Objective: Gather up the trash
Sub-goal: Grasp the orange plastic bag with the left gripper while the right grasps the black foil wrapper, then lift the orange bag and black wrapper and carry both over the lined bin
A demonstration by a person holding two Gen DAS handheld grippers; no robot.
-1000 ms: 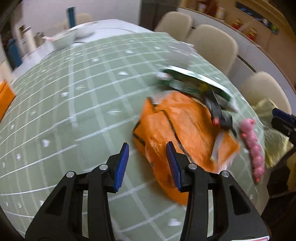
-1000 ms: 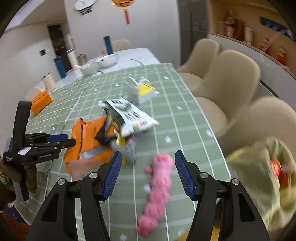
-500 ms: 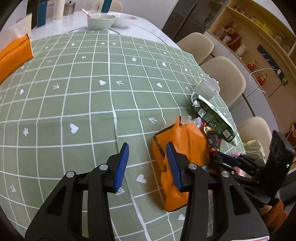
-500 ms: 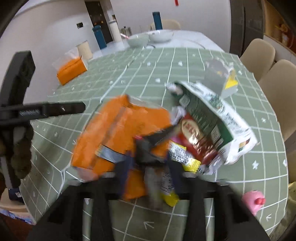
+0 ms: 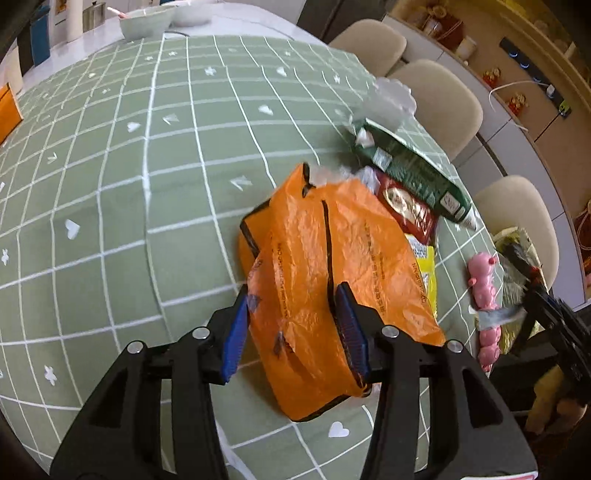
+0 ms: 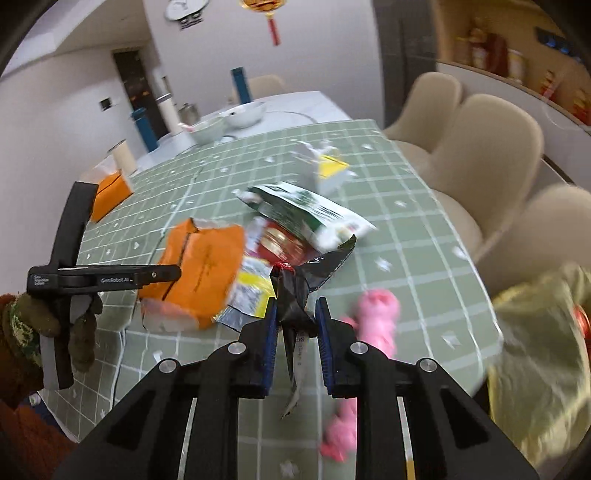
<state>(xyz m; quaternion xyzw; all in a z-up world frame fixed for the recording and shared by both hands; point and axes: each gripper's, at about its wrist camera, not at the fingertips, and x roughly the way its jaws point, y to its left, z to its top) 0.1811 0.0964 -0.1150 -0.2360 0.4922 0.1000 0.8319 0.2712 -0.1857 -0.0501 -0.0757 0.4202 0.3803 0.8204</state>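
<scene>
An orange plastic bag (image 5: 332, 266) lies on the green checked tablecloth (image 5: 147, 184). Its near end sits between the fingers of my left gripper (image 5: 293, 336), whose jaws are opening and stand off it. Behind the bag lies a pile of trash: a green and white packet (image 5: 410, 173), a red wrapper (image 5: 406, 210) and a yellow wrapper (image 5: 424, 266). My right gripper (image 6: 295, 332) is closing its jaws on a crumpled black wrapper (image 6: 295, 291), lifted clear of the pile. From the left wrist view this right gripper (image 5: 543, 299) hangs past the table's right edge.
A pink toy (image 6: 376, 317) lies near the table's right edge, beside a yellowish bag (image 6: 535, 350) hanging off it. A small white and yellow carton (image 6: 325, 170) stands behind the pile. Beige chairs (image 6: 480, 155) line the right side. Bowls (image 5: 147, 22) and an orange tissue pack (image 6: 110, 192) sit at the far end.
The right gripper went into the pile, shut on the black wrapper and drew back with it. The left gripper moved right, so its fingers now straddle the orange bag.
</scene>
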